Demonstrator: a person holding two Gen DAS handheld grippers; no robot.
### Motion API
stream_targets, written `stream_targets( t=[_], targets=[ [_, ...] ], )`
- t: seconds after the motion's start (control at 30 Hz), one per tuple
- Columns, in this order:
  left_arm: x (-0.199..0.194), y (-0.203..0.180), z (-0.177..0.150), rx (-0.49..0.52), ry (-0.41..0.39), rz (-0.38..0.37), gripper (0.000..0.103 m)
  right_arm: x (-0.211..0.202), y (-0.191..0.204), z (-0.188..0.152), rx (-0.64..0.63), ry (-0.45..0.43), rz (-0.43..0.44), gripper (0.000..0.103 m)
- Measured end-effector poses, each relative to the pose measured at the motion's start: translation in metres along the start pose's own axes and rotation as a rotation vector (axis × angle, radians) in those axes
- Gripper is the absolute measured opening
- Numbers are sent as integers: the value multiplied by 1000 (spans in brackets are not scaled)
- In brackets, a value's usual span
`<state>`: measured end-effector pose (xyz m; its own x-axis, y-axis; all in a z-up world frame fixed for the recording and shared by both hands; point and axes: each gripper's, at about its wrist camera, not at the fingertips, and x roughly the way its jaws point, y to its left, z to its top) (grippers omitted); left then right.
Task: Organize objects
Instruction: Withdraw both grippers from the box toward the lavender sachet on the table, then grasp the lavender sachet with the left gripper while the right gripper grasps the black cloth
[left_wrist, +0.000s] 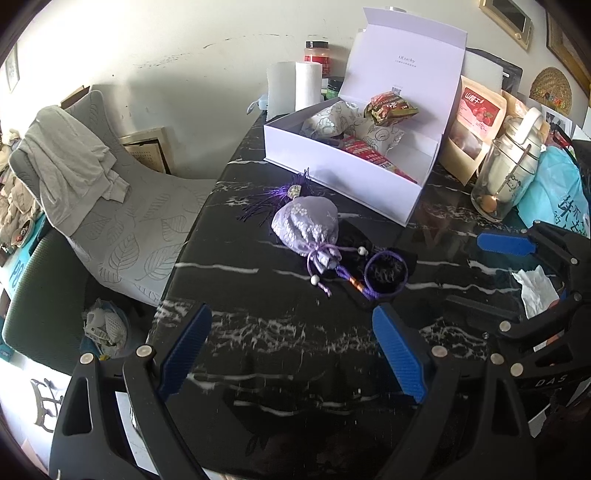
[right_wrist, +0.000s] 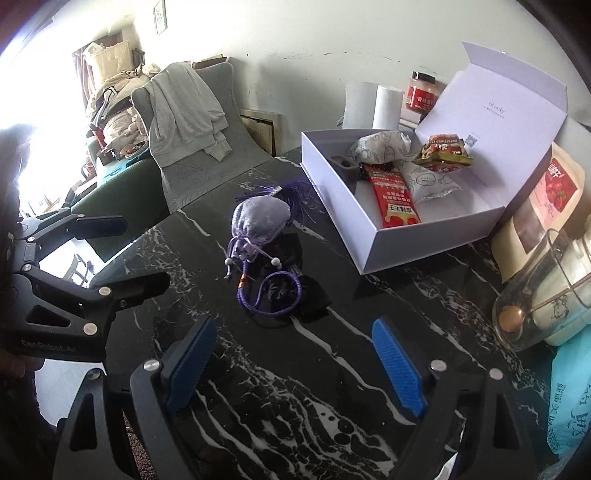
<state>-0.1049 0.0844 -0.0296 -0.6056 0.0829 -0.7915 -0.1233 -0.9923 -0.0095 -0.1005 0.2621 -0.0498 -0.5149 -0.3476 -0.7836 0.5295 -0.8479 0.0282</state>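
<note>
Both the left tool (left_wrist: 291, 354) and the right tool (right_wrist: 293, 363) are held wide open, with nothing gripped. A lilac pouch (left_wrist: 306, 223) is seen on the counter (left_wrist: 258, 332) just in front of the open white box (left_wrist: 369, 184).

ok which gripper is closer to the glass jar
Right. The right gripper is open just left of the jar; the left gripper, also open, sits farther left, beyond the right one, facing the pouch.

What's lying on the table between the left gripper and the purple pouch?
Nothing: in the left wrist view, only bare black marble table lies between the open left gripper and the purple pouch. Its cord loop sits off to the right.
</note>
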Motion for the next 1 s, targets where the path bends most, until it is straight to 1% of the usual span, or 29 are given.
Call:
stream_targets(
  t=[0.23,0.37,0.5,0.63,0.7,0.77,0.8,0.83,1.0],
  targets=[
    [23,5,25,17,-5,-25,88,20,-15,7,30,25,-4,87],
    [43,4,42,34,-2,-57,88,29,-22,9,42,41,-2,87],
    [60,2,55,49,-3,-66,87,37,-27,10,50,61,-2,87],
    [80,2,65,60,5,-73,82,42,-32,12,59,71,-1,87],
    [93,4,69,61,22,-76,76,45,-34,13,60,75,-2,87],
    [103,6,70,59,49,-90,65,46,-35,14,61,77,0,87],
    [109,8,70,55,70,-100,61,46,-35,14,61,77,2,87],
    [113,9,69,53,80,-108,59,47,-35,15,62,78,3,87],
    [111,10,63,86,69,-135,53,48,-33,15,62,83,10,87]
  ],
)
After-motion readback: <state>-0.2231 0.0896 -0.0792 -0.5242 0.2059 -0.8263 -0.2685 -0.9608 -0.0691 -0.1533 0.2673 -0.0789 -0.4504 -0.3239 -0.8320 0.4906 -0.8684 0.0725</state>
